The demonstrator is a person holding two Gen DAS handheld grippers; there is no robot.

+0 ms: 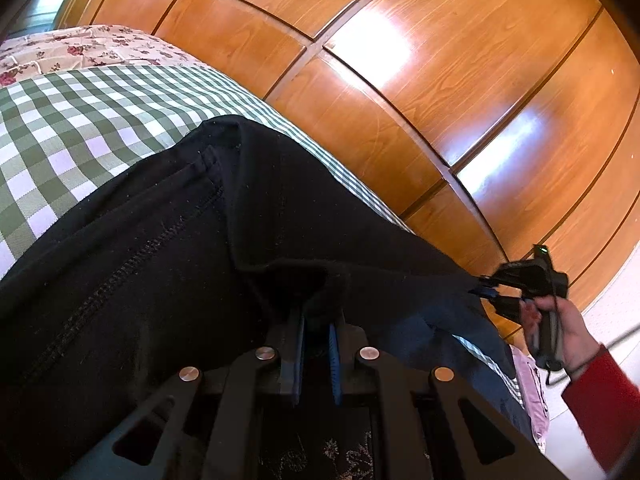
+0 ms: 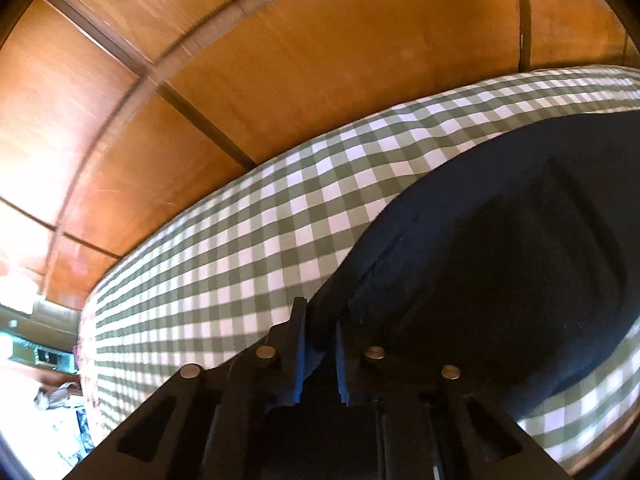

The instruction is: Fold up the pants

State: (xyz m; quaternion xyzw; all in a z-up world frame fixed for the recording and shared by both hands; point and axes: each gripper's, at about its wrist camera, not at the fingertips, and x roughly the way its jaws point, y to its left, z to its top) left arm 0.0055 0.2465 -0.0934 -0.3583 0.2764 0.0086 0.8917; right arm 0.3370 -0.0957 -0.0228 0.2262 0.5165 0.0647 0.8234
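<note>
Pants: black pants point(image 1: 168, 248) lie on the bed, spread over the green-and-white checked cover point(image 1: 60, 132), with a stitched seam running along the fabric in the left wrist view; one edge is lifted off the cover where both tools grip it.
Left hand-held gripper: the left hand-held gripper point(image 1: 317, 330) has its two blue-padded fingers drawn close together, pinching a fold of the black cloth between them.
Right hand-held gripper: the right hand-held gripper point(image 2: 320, 338) is likewise nearly closed on an edge of the pants point(image 2: 500, 264) (this view is blurred, so the fold itself is hard to make out). From the left wrist view the same tool point(image 1: 486, 292) shows at the far right, its tips clamped on a stretched corner of the cloth.
Right hand: the right hand point(image 1: 560, 320), in a red sleeve, wraps the tool's handle.
Bed: the checked cover reaches the bed's edge; a floral sheet point(image 1: 80, 48) lies beyond it.
Background: a glossy wooden wardrobe point(image 1: 420, 100) with panelled doors stands just beside the bed.
</note>
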